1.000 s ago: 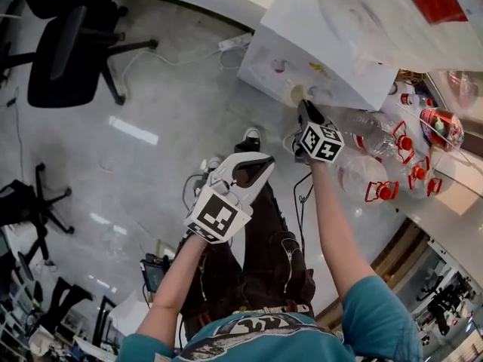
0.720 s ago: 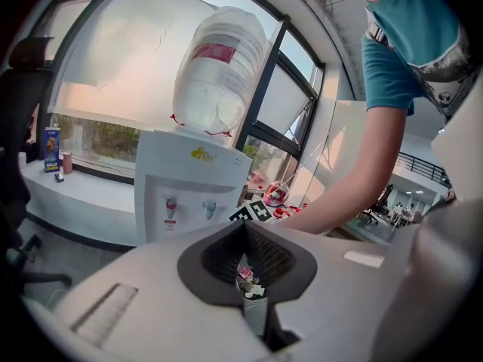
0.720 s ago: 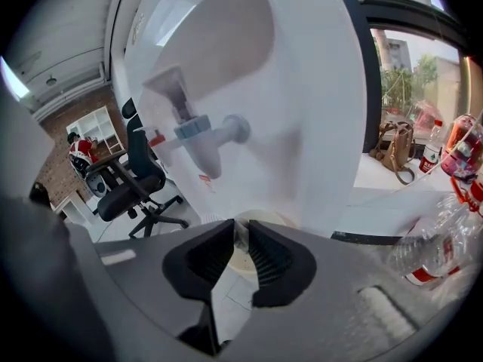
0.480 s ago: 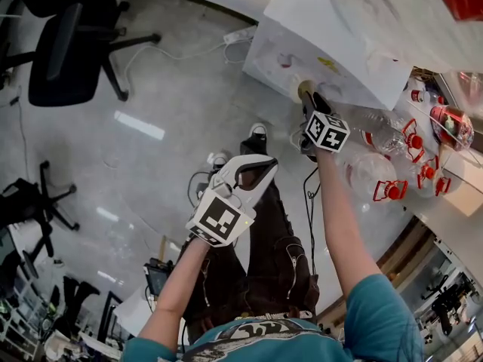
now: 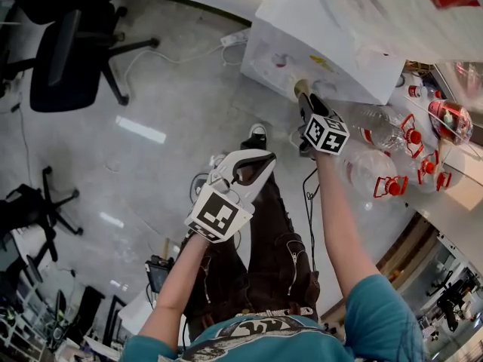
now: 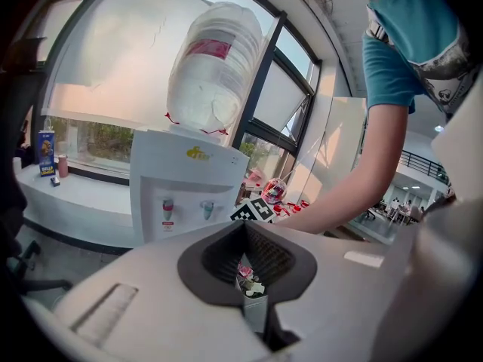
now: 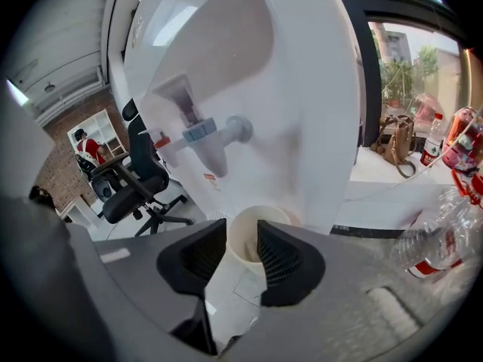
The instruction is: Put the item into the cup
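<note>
Left gripper (image 5: 253, 166) pinches the item (image 6: 251, 289) between its pads. Right gripper (image 7: 241, 253) has just been opening; its jaws stand spread, with the cup (image 7: 243, 232) loose between their tips, below the tap (image 7: 215, 138).

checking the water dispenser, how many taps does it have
2. In the left gripper view, both sit in the front recess of the water dispenser: a red-topped tap on the left and a blue-topped tap on the right. None seems hidden.
</note>
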A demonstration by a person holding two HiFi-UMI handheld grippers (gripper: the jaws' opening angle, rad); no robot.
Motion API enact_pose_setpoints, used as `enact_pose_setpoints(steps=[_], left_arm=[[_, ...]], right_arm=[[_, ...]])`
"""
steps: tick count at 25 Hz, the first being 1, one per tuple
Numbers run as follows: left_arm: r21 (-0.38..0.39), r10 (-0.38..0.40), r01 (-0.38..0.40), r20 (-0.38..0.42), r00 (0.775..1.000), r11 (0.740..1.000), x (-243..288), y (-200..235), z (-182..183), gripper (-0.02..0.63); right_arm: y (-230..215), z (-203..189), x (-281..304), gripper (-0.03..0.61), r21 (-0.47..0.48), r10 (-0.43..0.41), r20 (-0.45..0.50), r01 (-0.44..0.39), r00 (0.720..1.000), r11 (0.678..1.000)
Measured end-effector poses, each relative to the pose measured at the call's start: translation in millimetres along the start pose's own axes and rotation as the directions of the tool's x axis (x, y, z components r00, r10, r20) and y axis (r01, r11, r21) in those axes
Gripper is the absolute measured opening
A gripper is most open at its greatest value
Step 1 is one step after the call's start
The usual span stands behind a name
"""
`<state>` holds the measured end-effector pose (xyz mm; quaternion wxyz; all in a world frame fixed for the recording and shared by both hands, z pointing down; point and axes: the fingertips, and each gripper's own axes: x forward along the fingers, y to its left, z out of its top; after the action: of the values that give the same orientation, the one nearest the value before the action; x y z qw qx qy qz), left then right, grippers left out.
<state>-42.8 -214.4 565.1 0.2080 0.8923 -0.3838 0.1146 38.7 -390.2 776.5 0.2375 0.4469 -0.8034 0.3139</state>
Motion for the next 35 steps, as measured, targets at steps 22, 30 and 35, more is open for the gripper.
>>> enact_pose_setpoints(steps=[22,30,35], left_arm=[[0.124,-0.021,0.020,0.007,1.000,0.992,-38,-18,51,0.012],[0.051,-0.067,0.066,0.020,0.998,0.996,-66,-40,53,0.012],[0.100,-0.067,0.064,0.021,0.998,0.993,-82,-43,66,0.012]], right_arm=[[120,55,-163,0.095,0.011,0.219,0.147,-0.223,0.965,0.975],[165,77,-227,0.092,-0.029,0.272,0.197,-0.271,0.942,0.962],[187,86,-253,0.084,-0.045,0.290,0.230,-0.287,0.929,0.957]])
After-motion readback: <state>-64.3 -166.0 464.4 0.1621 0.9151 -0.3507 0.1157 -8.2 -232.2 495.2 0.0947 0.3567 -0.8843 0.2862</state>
